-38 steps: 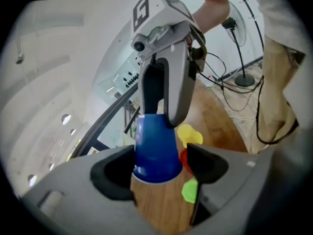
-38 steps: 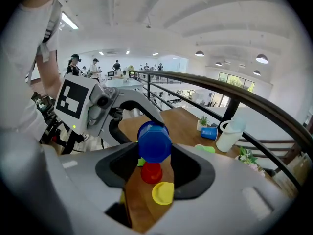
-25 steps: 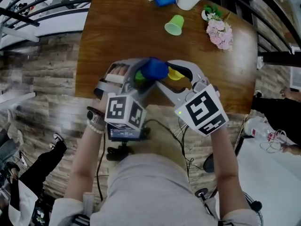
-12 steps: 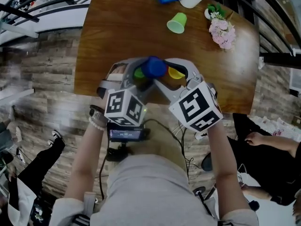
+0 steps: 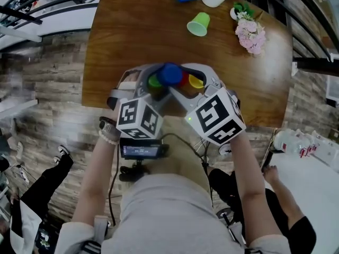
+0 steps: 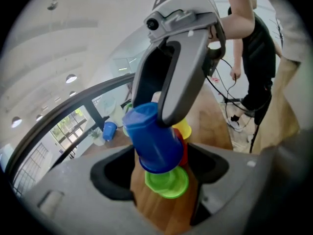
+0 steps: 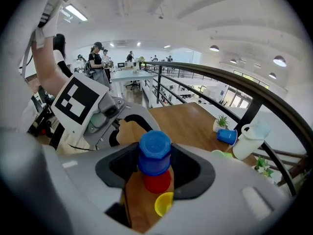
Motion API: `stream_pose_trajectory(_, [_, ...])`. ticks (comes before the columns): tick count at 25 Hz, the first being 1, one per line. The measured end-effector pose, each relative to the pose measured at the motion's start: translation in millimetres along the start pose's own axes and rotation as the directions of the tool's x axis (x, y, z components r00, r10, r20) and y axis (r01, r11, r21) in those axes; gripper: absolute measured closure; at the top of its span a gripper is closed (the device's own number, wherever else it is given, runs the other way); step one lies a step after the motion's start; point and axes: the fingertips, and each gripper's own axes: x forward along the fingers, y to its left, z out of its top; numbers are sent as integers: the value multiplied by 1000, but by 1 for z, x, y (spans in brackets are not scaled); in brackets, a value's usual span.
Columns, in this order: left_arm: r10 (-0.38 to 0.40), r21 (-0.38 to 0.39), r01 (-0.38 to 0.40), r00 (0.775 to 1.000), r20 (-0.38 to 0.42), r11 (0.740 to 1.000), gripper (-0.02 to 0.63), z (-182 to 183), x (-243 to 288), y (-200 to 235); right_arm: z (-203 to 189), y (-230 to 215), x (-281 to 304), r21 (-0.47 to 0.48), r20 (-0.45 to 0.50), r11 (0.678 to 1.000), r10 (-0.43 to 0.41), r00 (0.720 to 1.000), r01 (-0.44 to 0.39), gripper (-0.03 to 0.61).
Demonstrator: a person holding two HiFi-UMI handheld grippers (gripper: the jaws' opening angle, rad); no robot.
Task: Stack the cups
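Blue cup point(image 6: 154, 141), mouth down and tipped, hangs at the centre of the left gripper view. It is clamped across its sides by the right gripper point(image 7: 155, 153), whose jaws stand wide on it. Just under its rim, lower in that frame, the green cup point(image 6: 168, 182), apparently base-up, lies over the wood of the table point(image 5: 132, 41) between the jaws of the left gripper point(image 6: 161, 192). Whether those pads pinch it I cannot tell. The blue cup's axis leans toward upper left, off the green cup's, so I judge it needs straightening before it drops over. A red cup point(image 7: 157, 181) and a yellow cup point(image 7: 164, 203) show just beside them.
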Motion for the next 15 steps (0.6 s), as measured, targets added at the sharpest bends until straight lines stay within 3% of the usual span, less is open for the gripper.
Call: stream_pose_trajectory(15, [-23,-64,24,1000,16,998,273,-2,0,1,-5,-2,5,51,20,998,23,1000,-24,368])
